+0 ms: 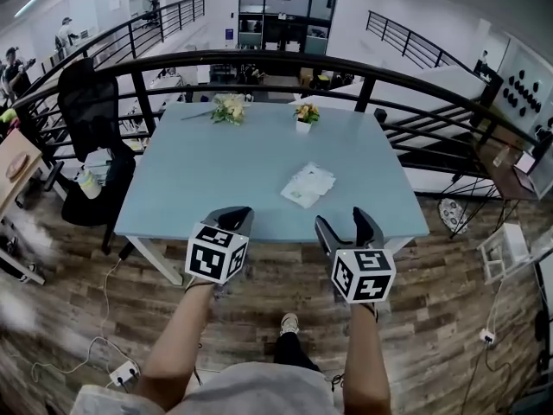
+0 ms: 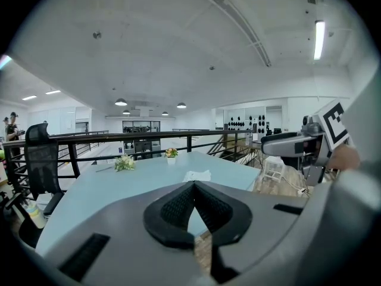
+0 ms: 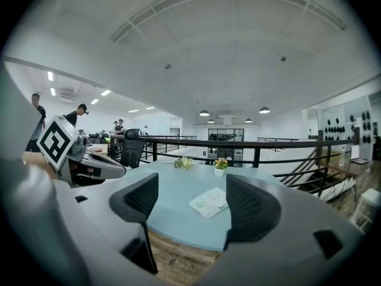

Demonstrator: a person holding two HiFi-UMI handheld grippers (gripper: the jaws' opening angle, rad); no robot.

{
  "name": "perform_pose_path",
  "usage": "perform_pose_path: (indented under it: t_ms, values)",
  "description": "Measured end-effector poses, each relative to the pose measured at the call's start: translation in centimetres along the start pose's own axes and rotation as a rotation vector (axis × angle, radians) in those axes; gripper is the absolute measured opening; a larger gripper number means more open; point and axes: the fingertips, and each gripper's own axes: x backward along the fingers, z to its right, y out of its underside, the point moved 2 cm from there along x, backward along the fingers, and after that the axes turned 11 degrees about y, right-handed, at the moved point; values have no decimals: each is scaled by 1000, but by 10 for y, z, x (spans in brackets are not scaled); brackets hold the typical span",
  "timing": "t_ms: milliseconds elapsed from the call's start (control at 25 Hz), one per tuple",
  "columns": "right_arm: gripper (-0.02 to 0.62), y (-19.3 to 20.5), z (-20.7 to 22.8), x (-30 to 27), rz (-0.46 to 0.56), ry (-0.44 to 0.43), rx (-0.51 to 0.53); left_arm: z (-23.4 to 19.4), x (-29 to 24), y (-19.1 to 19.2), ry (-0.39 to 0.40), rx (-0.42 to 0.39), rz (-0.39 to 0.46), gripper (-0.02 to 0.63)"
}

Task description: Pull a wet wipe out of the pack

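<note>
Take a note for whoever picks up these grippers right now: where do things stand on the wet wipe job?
Left gripper: shut, empty, held near the front edge of the table.
Right gripper: open, empty, beside the left one, pointed at the pack.
Wet wipe pack: lies flat on the table ahead of the right gripper, and neither gripper is touching it.
Done: nothing yet; no wipe shows outside the pack.
Left: reach in, probably steady the pack with one gripper, and pull a wipe out with the other.
</note>
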Motion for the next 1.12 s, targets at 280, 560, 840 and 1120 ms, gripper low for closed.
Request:
perform_pose_path:
  t_ms: [280, 560, 840, 1120]
  values:
    - [336, -2, 23, -43, 2, -16, -3, -17, -38, -13, -18, -1, -6, -5]
    - [336, -8, 51, -96, -5, -33, -7, -39, -86, -31, -37, 9, -14, -5]
    - [336, -17, 81, -148, -15, -52, -4, -61, -133, -52, -62, 28, -14, -5]
    - [336, -23, 113, -190, -26, -73, -2, -72, -175, -70, -82, 35, -21, -5]
